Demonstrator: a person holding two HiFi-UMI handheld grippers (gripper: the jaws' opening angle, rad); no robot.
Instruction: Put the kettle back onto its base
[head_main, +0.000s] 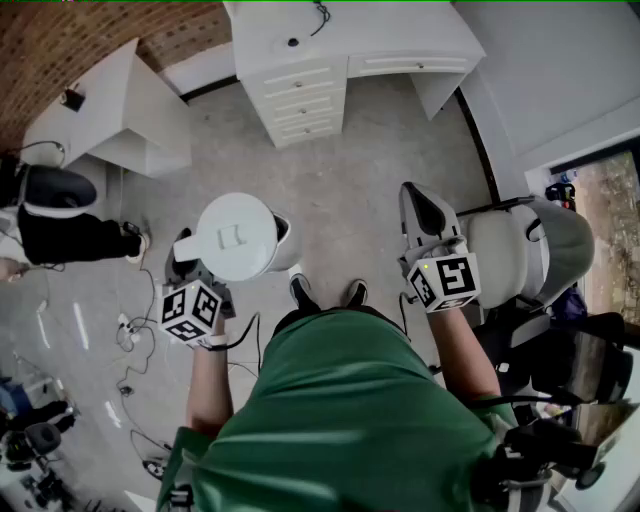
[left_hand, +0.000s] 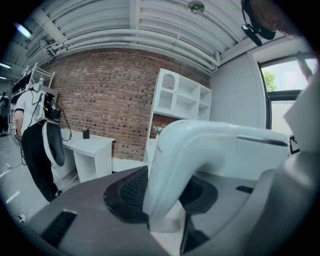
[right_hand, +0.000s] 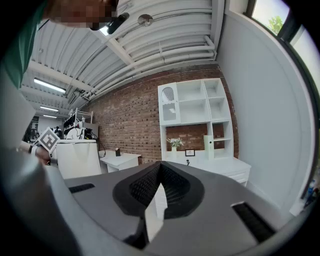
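My left gripper (head_main: 192, 258) is shut on the handle of the white kettle (head_main: 238, 235), which hangs in the air above the grey floor in front of me. In the left gripper view the curved white handle (left_hand: 175, 160) fills the space between the dark pads (left_hand: 131, 192). My right gripper (head_main: 415, 192) is held out level on the right, shut, with nothing in it. The right gripper view shows its pads (right_hand: 175, 187) meeting at the tip, and the kettle (right_hand: 77, 159) at the left. A small dark round thing with a cord (head_main: 293, 42) lies on the desk; I cannot tell what it is.
A white desk with drawers (head_main: 300, 95) stands ahead against the brick wall, with a white shelf unit (right_hand: 195, 105) on it. A lower white table (head_main: 110, 110) is at the left. A person in black (head_main: 60, 230) stands left. A pale chair (head_main: 530, 250) is close right. Cables (head_main: 130, 335) lie on the floor.
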